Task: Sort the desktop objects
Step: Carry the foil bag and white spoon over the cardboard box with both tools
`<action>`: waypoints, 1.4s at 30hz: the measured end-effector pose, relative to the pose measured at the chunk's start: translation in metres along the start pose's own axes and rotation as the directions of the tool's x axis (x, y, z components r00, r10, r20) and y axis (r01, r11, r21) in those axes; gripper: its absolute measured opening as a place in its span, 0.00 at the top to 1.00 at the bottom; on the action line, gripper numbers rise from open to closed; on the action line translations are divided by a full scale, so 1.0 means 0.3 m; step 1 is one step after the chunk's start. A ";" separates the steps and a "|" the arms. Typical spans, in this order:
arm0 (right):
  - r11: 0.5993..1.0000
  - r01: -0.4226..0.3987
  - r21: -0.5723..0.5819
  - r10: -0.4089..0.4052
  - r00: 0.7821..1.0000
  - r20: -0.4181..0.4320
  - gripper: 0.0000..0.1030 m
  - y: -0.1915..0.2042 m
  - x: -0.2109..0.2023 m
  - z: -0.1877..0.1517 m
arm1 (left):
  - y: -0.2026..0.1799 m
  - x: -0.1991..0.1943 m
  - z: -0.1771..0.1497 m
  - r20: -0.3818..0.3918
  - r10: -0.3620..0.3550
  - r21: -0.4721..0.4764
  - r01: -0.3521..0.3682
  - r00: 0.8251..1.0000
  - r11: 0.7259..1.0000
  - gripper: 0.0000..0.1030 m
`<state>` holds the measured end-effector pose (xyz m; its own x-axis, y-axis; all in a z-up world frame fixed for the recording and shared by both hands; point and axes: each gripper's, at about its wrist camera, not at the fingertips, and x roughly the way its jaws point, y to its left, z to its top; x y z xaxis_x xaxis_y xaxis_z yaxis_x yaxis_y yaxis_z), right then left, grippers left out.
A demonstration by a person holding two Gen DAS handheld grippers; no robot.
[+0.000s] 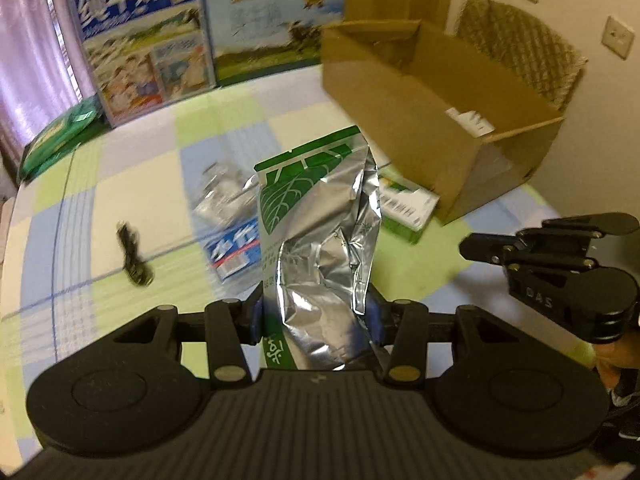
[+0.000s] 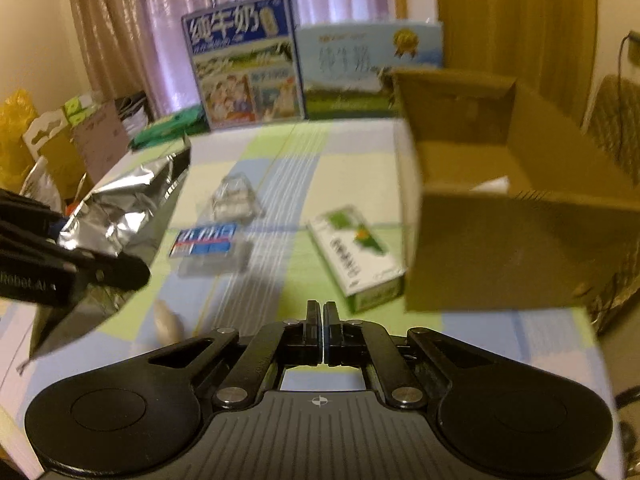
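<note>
My left gripper (image 1: 318,316) is shut on a silver foil pouch with green leaf print (image 1: 320,224), held up above the checked tablecloth. The same foil pouch (image 2: 120,204) shows at the left of the right wrist view, with the left gripper's black body below it. My right gripper (image 2: 323,312) is shut with nothing between its fingers, low over the table's near edge; it also shows as a black right gripper (image 1: 476,250) at the right of the left wrist view. An open cardboard box (image 1: 432,120) (image 2: 516,200) stands at the right. A small green and white carton (image 2: 356,256) (image 1: 404,204) lies beside it.
A clear plastic pack with a blue label (image 2: 210,244) (image 1: 232,248) and a clear wrapper (image 2: 236,196) lie mid-table. A dark small object (image 1: 134,256) lies left. Two milk cartons (image 2: 244,60) (image 2: 372,68) stand at the back. A wicker chair (image 1: 520,52) stands behind the box.
</note>
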<state>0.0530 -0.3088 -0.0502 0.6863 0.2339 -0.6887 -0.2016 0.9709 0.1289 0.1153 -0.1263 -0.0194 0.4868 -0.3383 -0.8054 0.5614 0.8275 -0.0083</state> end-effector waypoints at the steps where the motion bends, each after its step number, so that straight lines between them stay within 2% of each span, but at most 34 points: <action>1: 1.000 -0.011 0.001 0.011 1.000 -0.013 1.00 0.011 0.018 -0.012 | 0.028 0.008 -0.022 -0.008 0.010 -0.011 -0.010 1.000 1.000 0.59; 5: 0.998 -0.059 -0.001 0.059 0.997 -0.045 0.98 0.078 0.084 -0.043 | 0.130 0.029 -0.105 -0.038 0.057 -0.053 -0.059 0.998 0.997 0.59; 6: 0.997 -0.074 -0.009 0.074 0.996 -0.048 0.91 0.105 0.098 -0.046 | 0.157 0.033 -0.126 -0.044 0.070 -0.062 -0.073 0.997 0.995 0.59; 7: 0.996 -0.086 -0.018 0.085 0.995 -0.046 0.75 0.128 0.109 -0.049 | 0.187 0.035 -0.148 -0.049 0.085 -0.072 -0.088 0.995 0.994 0.59; 8: 0.995 -0.096 -0.028 0.095 0.995 -0.042 0.63 0.152 0.121 -0.052 | 0.216 0.039 -0.164 -0.054 0.097 -0.084 -0.101 0.994 0.991 0.59; 9: 0.993 -0.109 -0.039 0.108 0.993 -0.038 0.46 0.177 0.130 -0.057 | 0.244 0.041 -0.186 -0.058 0.107 -0.099 -0.113 0.993 0.989 0.59; 10: 0.991 -0.125 -0.050 0.123 0.992 -0.033 0.43 0.201 0.138 -0.063 | 0.268 0.043 -0.205 -0.063 0.112 -0.111 -0.119 0.992 0.987 0.59; 12: 0.986 -0.148 -0.082 0.145 0.989 -0.041 0.43 0.245 0.161 -0.072 | 0.309 0.050 -0.234 -0.072 0.116 -0.140 -0.125 0.991 0.982 0.59; 15: 0.981 -0.140 -0.137 0.133 0.990 -0.056 0.43 0.296 0.203 -0.091 | 0.346 0.046 -0.263 -0.075 0.125 -0.156 -0.136 0.989 0.978 0.59; 20: 0.981 -0.142 -0.136 0.132 0.988 -0.078 0.43 0.317 0.287 -0.106 | 0.370 0.046 -0.275 -0.068 0.123 -0.170 -0.133 0.990 0.976 0.59; 26: 0.970 -0.098 -0.222 0.093 0.995 -0.032 0.43 0.369 0.327 -0.119 | 0.380 0.060 -0.281 -0.073 0.118 -0.169 -0.129 0.990 0.977 0.59; 32: 0.975 -0.079 -0.210 0.080 0.997 -0.007 0.43 0.372 0.341 -0.114 | 0.371 0.076 -0.280 -0.077 0.109 -0.165 -0.121 0.991 0.979 0.59; 35: 0.974 -0.072 -0.217 0.073 0.997 0.000 0.49 0.374 0.345 -0.111 | 0.365 0.083 -0.278 -0.079 0.107 -0.161 -0.119 0.991 0.980 0.59; 39: 0.974 -0.066 -0.217 0.070 0.998 0.009 0.70 0.370 0.342 -0.106 | 0.357 0.092 -0.277 -0.086 0.107 -0.153 -0.119 0.991 0.981 0.59; 42: 0.973 -0.064 -0.221 0.068 0.998 0.009 0.71 0.367 0.339 -0.106 | 0.354 0.096 -0.278 -0.089 0.108 -0.150 -0.120 0.990 0.981 0.59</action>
<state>0.0783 -0.1797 -0.1287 0.6772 0.2995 -0.6721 -0.3946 0.9188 0.0118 0.1332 -0.0109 -0.0930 0.4831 -0.2063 -0.8509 0.3921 0.9199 -0.0005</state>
